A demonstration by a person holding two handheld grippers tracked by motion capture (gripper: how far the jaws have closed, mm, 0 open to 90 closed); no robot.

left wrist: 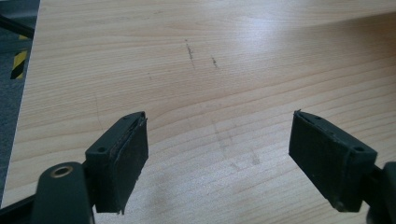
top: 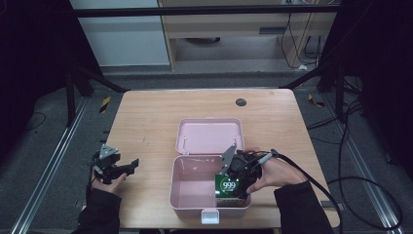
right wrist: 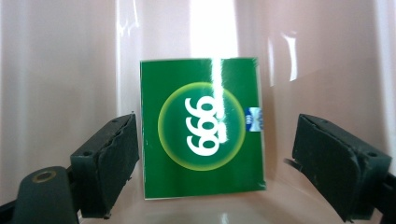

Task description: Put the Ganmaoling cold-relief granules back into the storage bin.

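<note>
An open pink plastic box [top: 181, 195] sits at the table's front middle, its lid [top: 209, 135] lying back flat behind it. A green packet [top: 227, 187] printed with a white "999" stands in the box's right end. In the right gripper view the green packet [right wrist: 203, 133] leans against the pink inner wall [right wrist: 70, 70]. My right gripper [top: 234, 181] reaches into the box from the right. Its jaws stand open on either side of the packet, with a gap on the right side [right wrist: 217, 154]. My left gripper [top: 127, 168] hovers open over bare wood at the table's left [left wrist: 217, 149].
The wooden table [top: 146, 122] has a small black round cap [top: 240, 102] near its far edge. A white latch [top: 210, 216] juts from the box's front. A cable [top: 321, 183] trails off the right gripper. Dark frame legs and floor cables surround the table.
</note>
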